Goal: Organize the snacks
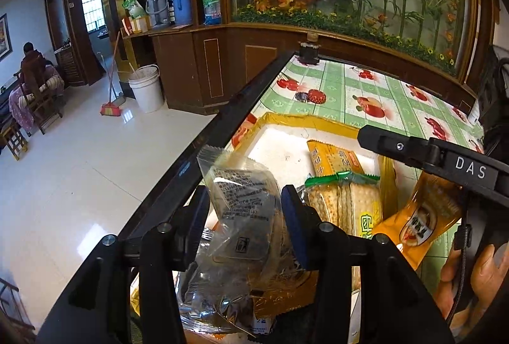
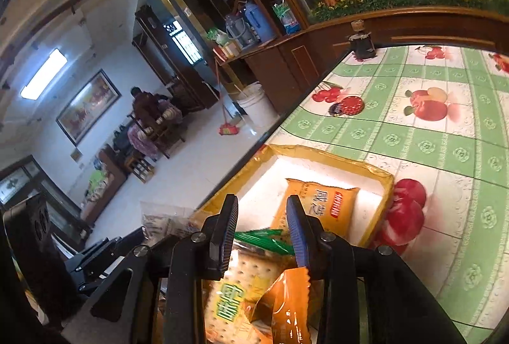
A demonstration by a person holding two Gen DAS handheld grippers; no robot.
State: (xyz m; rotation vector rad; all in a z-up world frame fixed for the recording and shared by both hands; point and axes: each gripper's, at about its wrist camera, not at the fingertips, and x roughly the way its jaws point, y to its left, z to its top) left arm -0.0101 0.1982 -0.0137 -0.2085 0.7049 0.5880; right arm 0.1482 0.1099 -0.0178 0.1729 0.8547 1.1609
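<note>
My left gripper [image 1: 245, 210] is shut on a clear plastic snack packet [image 1: 241, 201], which stands up between its pads over the near left corner of a white foam box with a yellow taped rim [image 1: 286, 118]. At the right, the right gripper [image 2: 262, 226] grips an orange snack packet [image 1: 420, 216], caught deep between its fingers [image 2: 283, 296] and hanging tilted over the box's right side. Its fingertips have nothing between them. Inside the box [image 2: 334, 153] lie a yellow-orange cracker bag [image 2: 321, 204] and a green-sealed cracker pack [image 2: 251, 274]. More wrappers lie under my left gripper.
The box sits on a table with a green fruit-print cloth [image 1: 366, 89], close to its black left edge [image 1: 206, 137]. A dark jar [image 1: 308, 51] and a red round lid [image 1: 316, 96] stand farther back. A bucket [image 1: 146, 89], a broom and a seated person [image 1: 31, 67] are on the floor side.
</note>
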